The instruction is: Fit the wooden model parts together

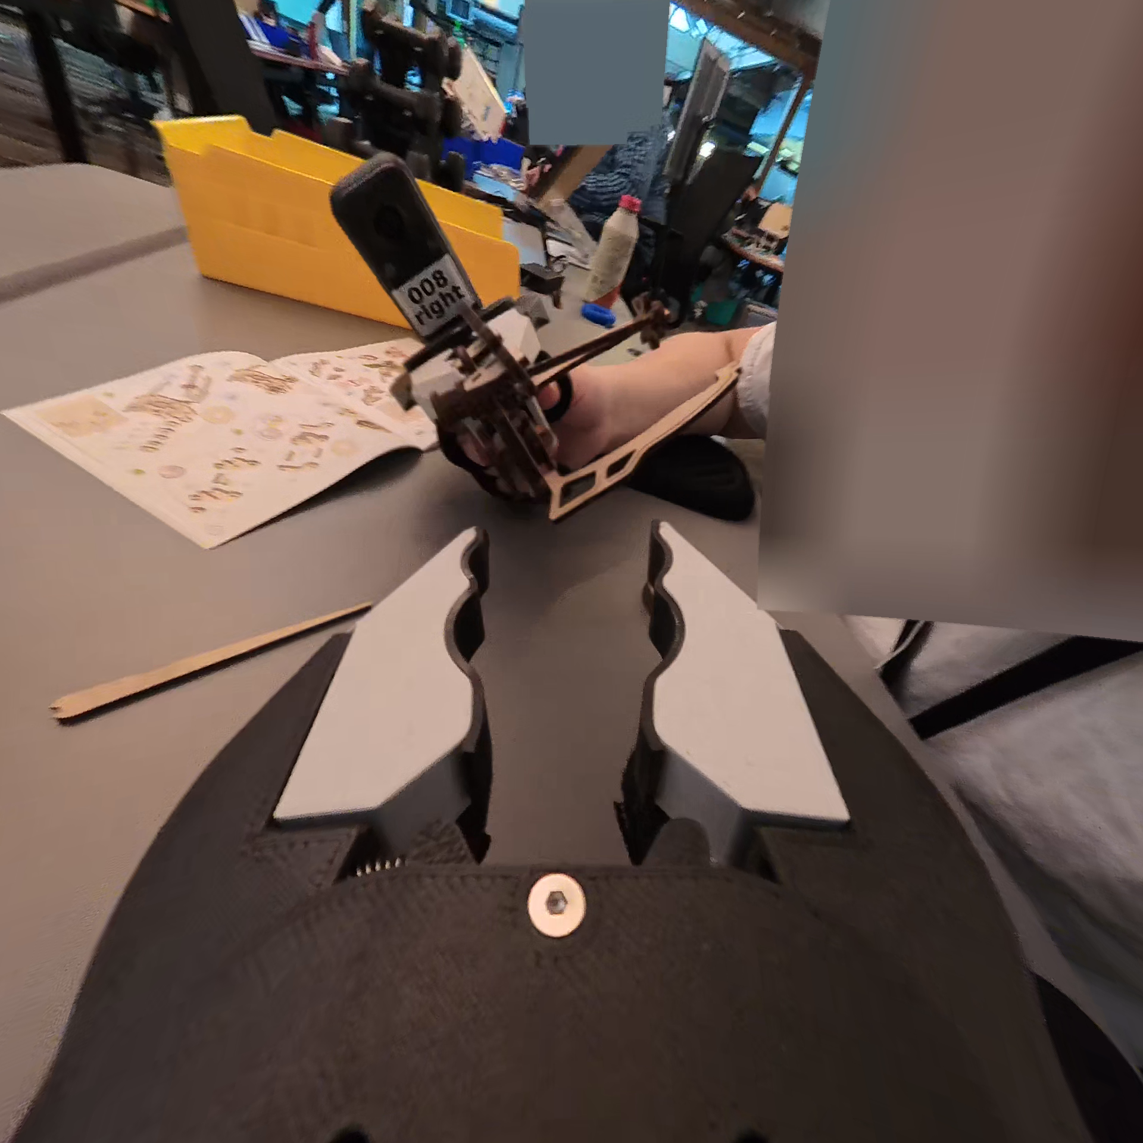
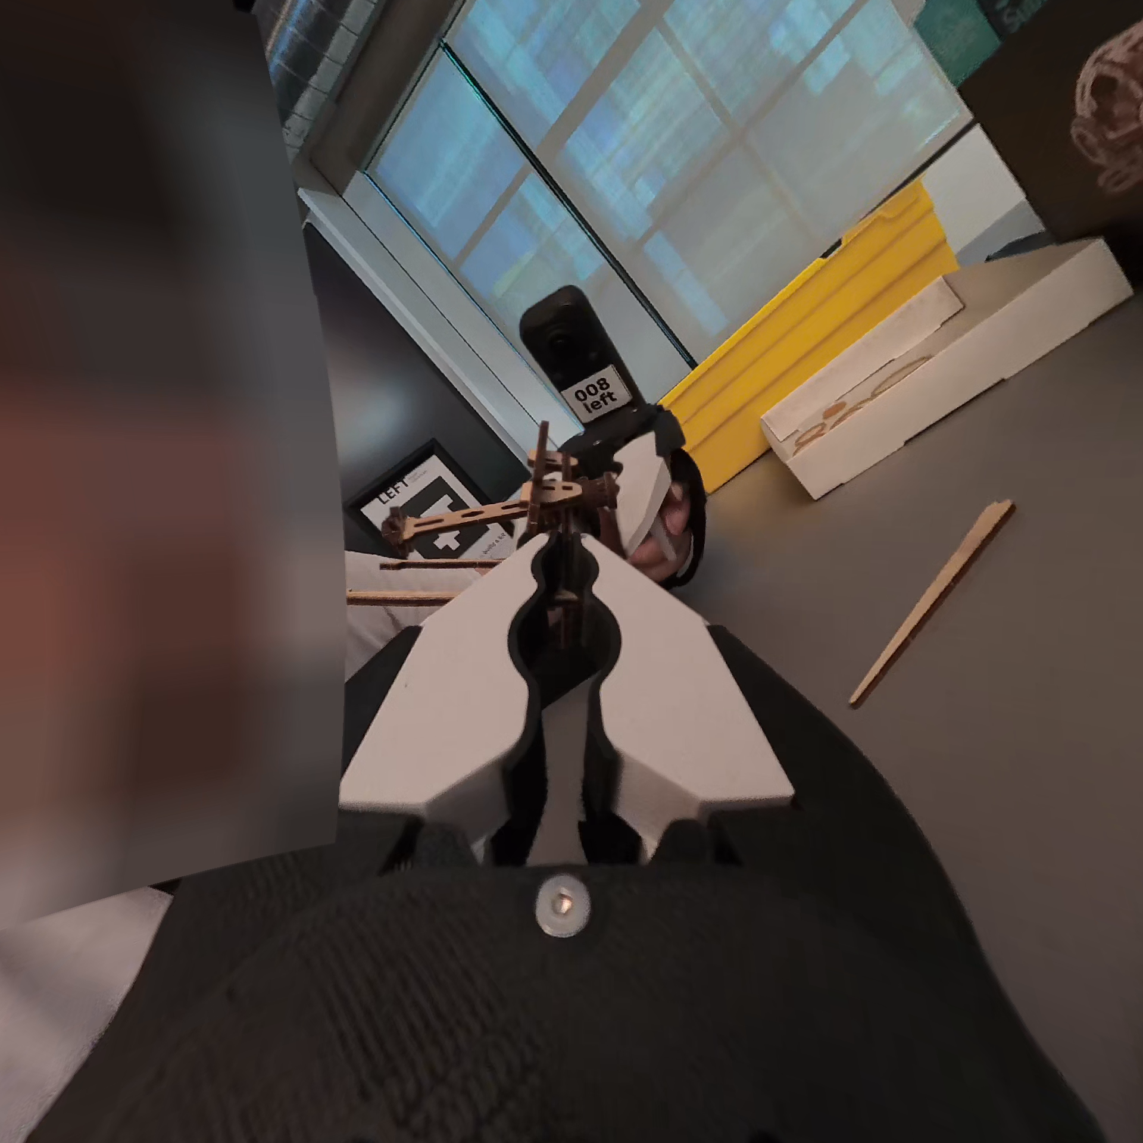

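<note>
My right gripper (image 2: 563,541) is shut on a dark wooden model (image 2: 547,495) with thin beams sticking out to the left, and holds it above the grey table (image 2: 928,773). In the left wrist view the same gripper (image 1: 476,383) holds the model (image 1: 501,427), with a long pale frame piece (image 1: 655,427) running right along a person's hand (image 1: 625,389). My left gripper (image 1: 566,532) is open and empty just above the table, a short way in front of the model. A loose wooden stick (image 1: 210,662) lies on the table to its left and shows in the right wrist view (image 2: 928,606).
An open instruction booklet (image 1: 216,427) lies at the left. A yellow bin (image 1: 321,210) stands behind it, with a bottle (image 1: 612,253) farther back. A white box (image 2: 928,383) with part sheets lies beside the yellow bin (image 2: 804,371). A framed marker card (image 2: 420,513) stands by the wall. Across from one pair of fingers to the other is roughly 6 cm. Between my left fingertips and the loose wooden stick (image 1: 210,662) there is roughly 12 cm.
</note>
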Demonstrator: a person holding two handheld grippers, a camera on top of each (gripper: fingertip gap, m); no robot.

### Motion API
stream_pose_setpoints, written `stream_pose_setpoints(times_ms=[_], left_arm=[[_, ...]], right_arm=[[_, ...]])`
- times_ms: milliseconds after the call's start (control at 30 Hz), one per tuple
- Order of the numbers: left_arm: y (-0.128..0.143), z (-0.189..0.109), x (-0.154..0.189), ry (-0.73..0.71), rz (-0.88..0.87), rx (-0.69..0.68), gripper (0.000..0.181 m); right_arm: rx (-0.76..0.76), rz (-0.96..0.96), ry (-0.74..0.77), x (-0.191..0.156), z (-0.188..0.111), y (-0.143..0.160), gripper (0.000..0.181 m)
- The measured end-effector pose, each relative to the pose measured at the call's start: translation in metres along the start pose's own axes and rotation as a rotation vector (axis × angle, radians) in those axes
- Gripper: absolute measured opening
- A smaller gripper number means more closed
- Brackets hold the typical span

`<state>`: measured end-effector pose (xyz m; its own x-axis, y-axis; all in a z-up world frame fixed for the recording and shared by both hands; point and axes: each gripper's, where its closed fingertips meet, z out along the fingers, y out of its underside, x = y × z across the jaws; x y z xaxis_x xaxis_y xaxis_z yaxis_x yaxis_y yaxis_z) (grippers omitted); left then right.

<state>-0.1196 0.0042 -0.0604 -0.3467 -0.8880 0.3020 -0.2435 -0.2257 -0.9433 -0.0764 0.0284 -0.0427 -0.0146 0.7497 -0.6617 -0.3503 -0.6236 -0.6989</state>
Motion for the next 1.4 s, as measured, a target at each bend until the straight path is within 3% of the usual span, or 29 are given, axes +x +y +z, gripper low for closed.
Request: stream_pose_setpoints(times_ms=[133,400,600,833,1167,1267,1400], left_arm=[[-0.010,-0.006,0.001,0.049,-0.064,0.076,0.041],[-0.015,-0.007,-0.014,-0.014,-0.113,0.120,0.025],[-0.016,0.005,-0.007,-0.009,-0.054,0.103,0.025],[-0.014,0.009,-0.002,-0.056,0.053,0.075,0.004],[0.000,-0.008,-0.021,-0.221,0.154,-0.029,0.002],[0.011,-0.009,-0.029,-0.274,0.195,-0.138,0.002],[0.022,-0.010,-0.036,-0.369,0.363,-0.277,0.002]], right_arm=[[-0.023,-0.077,0.025,0.002,-0.002,0.000,0.000],[-0.031,-0.182,0.044,0.004,0.002,0.000,0.000],[-0.050,-0.308,-0.005,-0.008,0.012,0.003,0.000],[-0.084,-0.471,-0.022,-0.017,0.017,0.010,0.000],[-0.248,-0.585,0.162,0.009,-0.002,0.018,0.017],[-0.297,-0.635,0.224,0.018,-0.012,0.016,0.021],[-0.291,-0.810,0.219,0.002,-0.011,0.005,0.021]])
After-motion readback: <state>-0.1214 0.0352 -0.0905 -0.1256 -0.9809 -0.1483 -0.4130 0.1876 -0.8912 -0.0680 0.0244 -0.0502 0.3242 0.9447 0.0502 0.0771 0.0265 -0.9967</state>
